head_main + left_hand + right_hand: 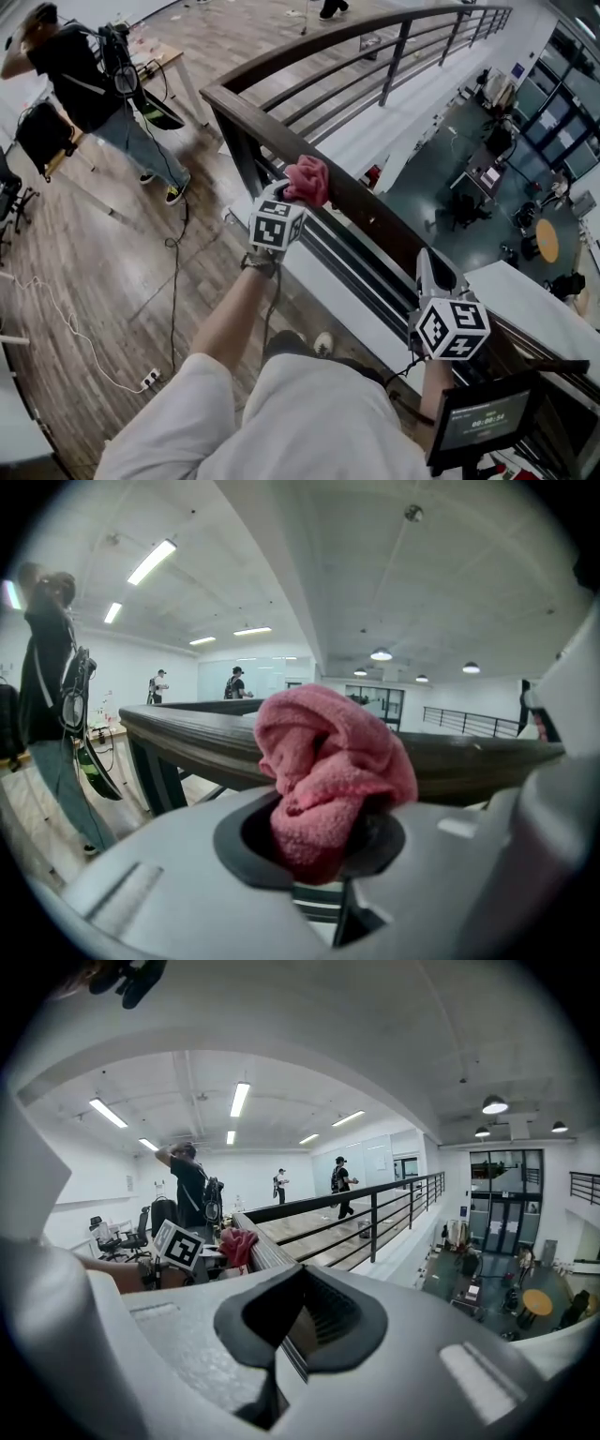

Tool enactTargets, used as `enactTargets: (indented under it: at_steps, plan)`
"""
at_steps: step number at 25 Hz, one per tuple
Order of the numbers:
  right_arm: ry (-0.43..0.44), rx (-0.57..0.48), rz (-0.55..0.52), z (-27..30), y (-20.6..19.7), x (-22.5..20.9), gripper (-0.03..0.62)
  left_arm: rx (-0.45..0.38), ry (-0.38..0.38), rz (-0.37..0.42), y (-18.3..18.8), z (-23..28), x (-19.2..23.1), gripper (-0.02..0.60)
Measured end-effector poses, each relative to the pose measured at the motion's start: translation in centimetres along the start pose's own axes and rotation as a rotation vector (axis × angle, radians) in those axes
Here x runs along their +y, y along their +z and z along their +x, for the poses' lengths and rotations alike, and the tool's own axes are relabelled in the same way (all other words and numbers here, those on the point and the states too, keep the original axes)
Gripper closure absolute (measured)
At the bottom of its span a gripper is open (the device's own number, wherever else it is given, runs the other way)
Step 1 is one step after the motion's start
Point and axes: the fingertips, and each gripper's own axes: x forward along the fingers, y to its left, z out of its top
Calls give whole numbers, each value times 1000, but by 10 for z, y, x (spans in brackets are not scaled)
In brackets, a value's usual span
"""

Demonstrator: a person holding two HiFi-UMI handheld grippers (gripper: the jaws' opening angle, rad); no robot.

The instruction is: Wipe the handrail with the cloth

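A dark wooden handrail (375, 220) runs from the corner post at upper left down to the lower right. My left gripper (291, 193) is shut on a bunched pink cloth (307, 180), which rests on top of the rail. In the left gripper view the cloth (328, 771) fills the hollow of the gripper (328, 841), with the handrail (187, 738) right behind it. My right gripper (427, 270) lies along the rail farther down, shut and empty. The right gripper view looks along the handrail (272, 1255) past the gripper (300, 1327) to the cloth (239, 1244).
A person in black (84, 75) stands by a table at upper left. Cables (173, 281) and a power strip (148, 379) lie on the wood floor. Metal railing bars (412, 47) curve away. Beyond the rail is a drop to a lower floor (497, 159). A small screen (483, 422) sits at lower right.
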Motion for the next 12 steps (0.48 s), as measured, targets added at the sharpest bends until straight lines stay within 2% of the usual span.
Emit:
enactTargets:
  at_steps: [6,12]
  plan:
    - [28,4,-21,18,-3,19,592,5,20,4,-1,-1,6,494]
    - [1,-18,9,32,4,33,592,3,-6,-4,4,6,20,492]
